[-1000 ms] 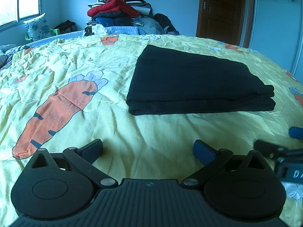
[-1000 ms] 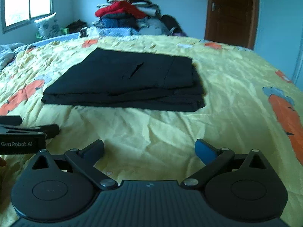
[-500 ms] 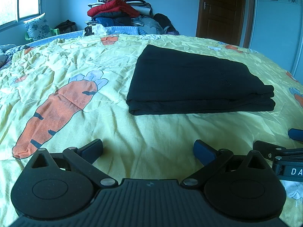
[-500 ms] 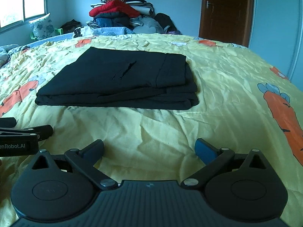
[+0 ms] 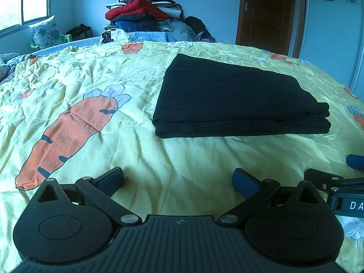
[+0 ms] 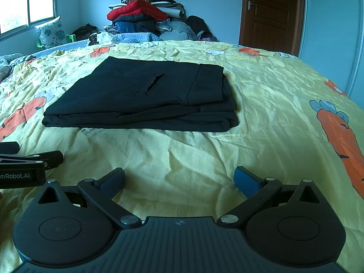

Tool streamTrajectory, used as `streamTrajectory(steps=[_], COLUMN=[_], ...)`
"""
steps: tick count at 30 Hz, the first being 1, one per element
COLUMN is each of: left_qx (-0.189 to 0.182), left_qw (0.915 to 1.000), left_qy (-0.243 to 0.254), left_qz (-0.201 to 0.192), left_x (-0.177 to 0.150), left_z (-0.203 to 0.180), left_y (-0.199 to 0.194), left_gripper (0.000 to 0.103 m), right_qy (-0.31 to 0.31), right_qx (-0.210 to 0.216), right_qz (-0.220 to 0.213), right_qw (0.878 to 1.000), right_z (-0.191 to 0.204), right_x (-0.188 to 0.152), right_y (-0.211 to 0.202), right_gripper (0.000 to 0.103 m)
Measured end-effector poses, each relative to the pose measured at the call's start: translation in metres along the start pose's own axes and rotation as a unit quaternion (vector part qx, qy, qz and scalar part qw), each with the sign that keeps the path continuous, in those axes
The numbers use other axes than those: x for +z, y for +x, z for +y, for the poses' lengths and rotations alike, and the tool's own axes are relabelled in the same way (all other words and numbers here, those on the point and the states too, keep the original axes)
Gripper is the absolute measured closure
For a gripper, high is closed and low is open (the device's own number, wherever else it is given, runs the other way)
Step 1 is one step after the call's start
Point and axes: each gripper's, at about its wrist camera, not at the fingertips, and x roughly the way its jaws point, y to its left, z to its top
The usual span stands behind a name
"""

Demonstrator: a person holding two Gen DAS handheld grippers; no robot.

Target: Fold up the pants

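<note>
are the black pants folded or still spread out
Folded. The black pants lie as a compact rectangle on the yellow bedspread, stacked layers showing along the near edge; neither open gripper touches them.

"enRobot.AI" on left gripper; "DA" on right gripper.

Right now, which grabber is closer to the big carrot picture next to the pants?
Left. The left gripper sits right beside that carrot picture; the right gripper is farther over, in front of the pants.

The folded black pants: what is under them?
The black pants lie on the yellow carrot-print bedspread, which shows all around them. The part directly under them is covered, so unseen.
</note>
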Motion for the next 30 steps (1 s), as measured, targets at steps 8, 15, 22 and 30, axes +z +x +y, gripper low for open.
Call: streamTrajectory(steps=[8,15,22,30], left_qx=[-0.001,0.000,-0.001,0.001], left_qw=[1.0000,1.0000,1.0000,1.0000], left_qy=[0.003,0.003,0.003,0.002], left_qz=[-0.001,0.000,-0.001,-0.001], left_x=[-0.0013,-0.0012,-0.0011,-0.0014], left_z=[0.0000,-0.0001,0.0003,0.0004], left_y=[-0.0009,-0.0010,-0.0011,-0.0013], left_gripper=[0.000,0.000,0.000,0.000], right_qy=[0.011,0.007,0.007,0.008], right_qx=[-0.015,-0.017,-0.017,-0.017], right_qz=[-0.002,0.000,0.000,0.000], right_qw=[1.000,1.000,1.000,1.000], right_z=[-0.0035,-0.0021,-0.0018,-0.0019], right_x=[0.0008,0.0009,0.0008,0.0008], right_y=[0.0018,0.0025,0.0024,0.0025], right_gripper=[0.000,0.000,0.000,0.000])
